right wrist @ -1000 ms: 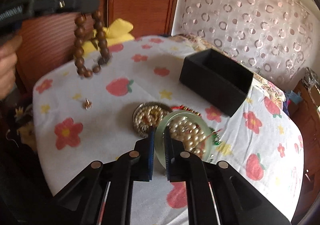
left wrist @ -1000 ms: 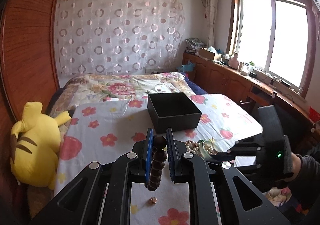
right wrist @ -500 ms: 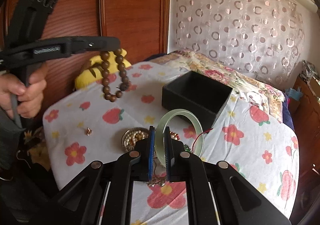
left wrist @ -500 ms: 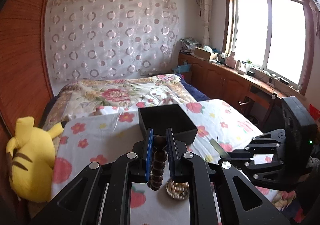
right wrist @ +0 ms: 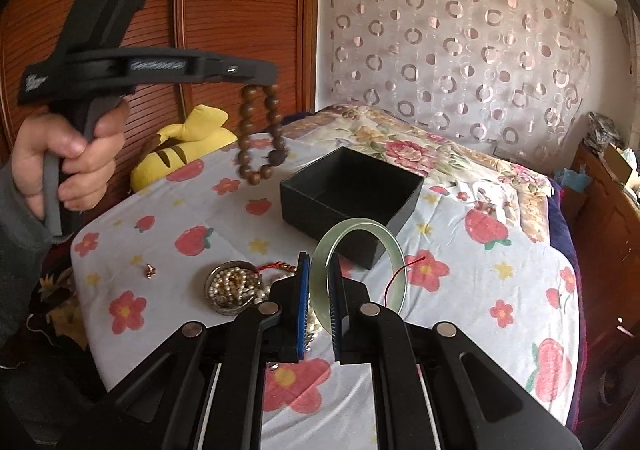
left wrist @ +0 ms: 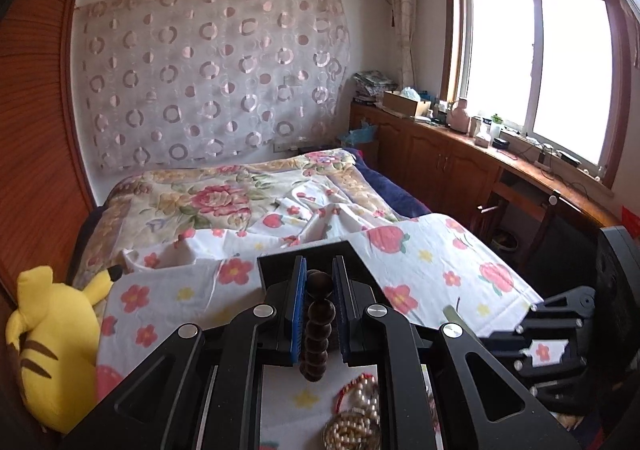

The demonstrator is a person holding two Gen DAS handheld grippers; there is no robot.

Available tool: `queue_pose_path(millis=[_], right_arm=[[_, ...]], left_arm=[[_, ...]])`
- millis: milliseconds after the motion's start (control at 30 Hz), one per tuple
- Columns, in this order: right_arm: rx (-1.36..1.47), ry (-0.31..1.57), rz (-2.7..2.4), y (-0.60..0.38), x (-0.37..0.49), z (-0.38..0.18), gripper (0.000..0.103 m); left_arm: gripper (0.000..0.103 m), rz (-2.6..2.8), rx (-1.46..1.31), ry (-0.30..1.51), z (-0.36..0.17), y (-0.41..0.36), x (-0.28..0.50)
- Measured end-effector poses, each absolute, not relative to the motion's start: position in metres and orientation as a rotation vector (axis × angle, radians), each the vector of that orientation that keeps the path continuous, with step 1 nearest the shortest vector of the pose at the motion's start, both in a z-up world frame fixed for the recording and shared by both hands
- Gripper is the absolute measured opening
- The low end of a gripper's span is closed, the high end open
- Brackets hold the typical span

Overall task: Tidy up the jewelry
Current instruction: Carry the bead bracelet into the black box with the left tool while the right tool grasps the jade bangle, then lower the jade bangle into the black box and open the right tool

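Both loads have risen off the bench toward the open black box: left gripper jaws clamp the brown wooden bead bracelet, right gripper jaws clamp the pale green jade bangle.

in the left wrist view we see only the far rim of the black box; the left gripper covers the rest. the wooden bead bracelet shows edge-on, its loop unreadable there. the pearl pile runs off the bottom edge and is blurred. the right gripper is cut by the picture's edge. in the right wrist view the jade bangle hides its lower arc between the jaws, and the small gold trinket is too small for us to identify.
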State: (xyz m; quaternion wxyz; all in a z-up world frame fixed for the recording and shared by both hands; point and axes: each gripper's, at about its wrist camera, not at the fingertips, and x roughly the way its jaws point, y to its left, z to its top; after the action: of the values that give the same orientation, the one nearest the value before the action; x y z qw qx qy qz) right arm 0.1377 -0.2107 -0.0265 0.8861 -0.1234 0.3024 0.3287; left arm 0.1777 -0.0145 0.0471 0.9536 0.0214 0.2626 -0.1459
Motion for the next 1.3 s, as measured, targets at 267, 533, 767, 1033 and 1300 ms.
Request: queue_pose_path(millis=[267,533,767,1033,1300], right_arm=[[-0.271,0.605,0.677,-0.211,0.161,-0.020,0.010],[-0.284,0.588,0.693,-0.195,0.198,-0.018,0.010],[-0.301,0.628,0.704,-0.169,0.234,-0.033,0.010],[-0.287,0.676,0.694,-0.145,0.264,-0.047,0.011],[-0.293,0.713,0.676,-0.132,0.271,-0.058,0.014]], left_arm=[[0.012,-0.278,0.040,0.574,0.037,-0.027,0.221],[0.018,-0.241,-0.004,0.659,-0.001,-0.012,0.248],[0.048,-0.209,-0.011,0.655,-0.012,0.005,0.238],[0.086,-0.147,-0.001,0.625,-0.024,0.035,0.207],[0.095,-0.134,-0.009,0.606,-0.031,0.051,0.180]])
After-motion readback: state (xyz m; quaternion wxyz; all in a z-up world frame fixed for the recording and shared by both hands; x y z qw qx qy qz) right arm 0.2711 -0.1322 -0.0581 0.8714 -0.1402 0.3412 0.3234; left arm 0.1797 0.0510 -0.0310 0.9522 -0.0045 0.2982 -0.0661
